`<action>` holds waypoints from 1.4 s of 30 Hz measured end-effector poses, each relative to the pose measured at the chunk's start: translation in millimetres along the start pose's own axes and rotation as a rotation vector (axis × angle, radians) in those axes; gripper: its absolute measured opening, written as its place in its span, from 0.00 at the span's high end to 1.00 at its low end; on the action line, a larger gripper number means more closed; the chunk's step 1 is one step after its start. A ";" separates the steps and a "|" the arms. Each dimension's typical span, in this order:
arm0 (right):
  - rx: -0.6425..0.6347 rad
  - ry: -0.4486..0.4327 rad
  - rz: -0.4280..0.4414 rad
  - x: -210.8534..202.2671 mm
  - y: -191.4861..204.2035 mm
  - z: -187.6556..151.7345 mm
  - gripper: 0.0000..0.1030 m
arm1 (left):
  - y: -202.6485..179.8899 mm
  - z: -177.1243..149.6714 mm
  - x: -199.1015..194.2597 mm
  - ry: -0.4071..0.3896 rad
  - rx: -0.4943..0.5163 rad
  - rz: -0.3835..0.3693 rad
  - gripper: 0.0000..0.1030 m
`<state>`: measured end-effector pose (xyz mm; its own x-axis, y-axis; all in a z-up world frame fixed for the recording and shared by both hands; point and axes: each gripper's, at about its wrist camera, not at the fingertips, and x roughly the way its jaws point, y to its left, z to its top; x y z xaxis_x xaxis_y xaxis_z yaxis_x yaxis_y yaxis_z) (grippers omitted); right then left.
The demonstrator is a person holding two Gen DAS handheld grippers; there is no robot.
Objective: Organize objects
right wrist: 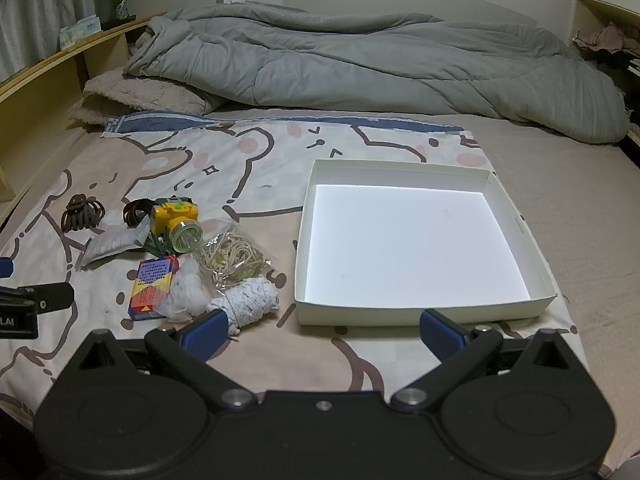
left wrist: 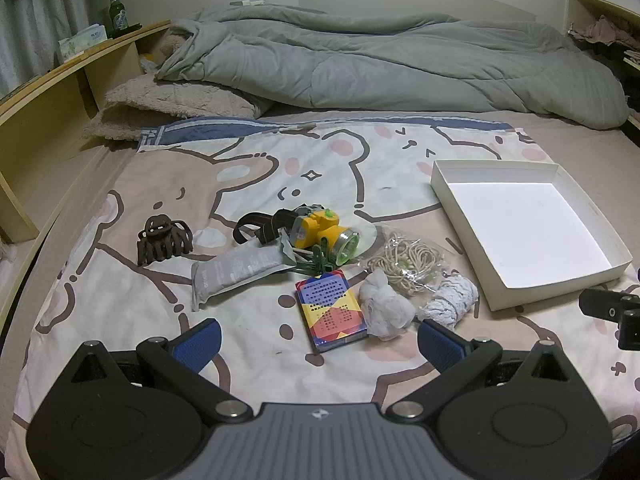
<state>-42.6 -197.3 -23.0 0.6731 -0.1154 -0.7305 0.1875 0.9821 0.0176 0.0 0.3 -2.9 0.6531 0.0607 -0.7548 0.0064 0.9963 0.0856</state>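
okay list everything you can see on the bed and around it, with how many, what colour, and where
shallow cardboard box: one, white, empty, right of the pile
claw hair clip: one, brown, far left
foil pouch: one, grey, beside the clip
headlamp with strap: one, yellow, middle of pile
clothes pegs: a few, green, under the headlamp
card box: one, multicoloured, nearest in the pile
crumpled tissue: one, white, right of card box
bag of cord: one, clear with beige, near the white box
lace roll: one, white, nearest the white box
duvet: one, grey, far end
glass bottle: one, green, shelf
left gripper: open, empty
right gripper: open, empty
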 end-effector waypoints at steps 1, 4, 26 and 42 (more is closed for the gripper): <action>0.000 0.000 0.000 -1.0 -1.9 0.2 0.00 | -0.1 0.1 -0.1 0.000 0.000 -0.001 0.00; 0.001 0.002 0.000 0.6 -1.3 -0.2 0.00 | -0.2 0.1 0.1 0.000 0.001 -0.001 0.00; 0.006 0.003 -0.007 1.4 1.4 -3.2 0.00 | -1.0 -0.1 -0.7 0.001 0.003 -0.009 0.00; 0.005 0.005 -0.010 1.4 1.7 -2.8 0.00 | -2.0 -1.2 -0.2 0.001 0.004 -0.009 0.00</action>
<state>-43.3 -195.3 -25.9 0.6674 -0.1243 -0.7342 0.1978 0.9801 0.0140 -1.1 -1.6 -3.6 0.6521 0.0513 -0.7564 0.0155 0.9966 0.0810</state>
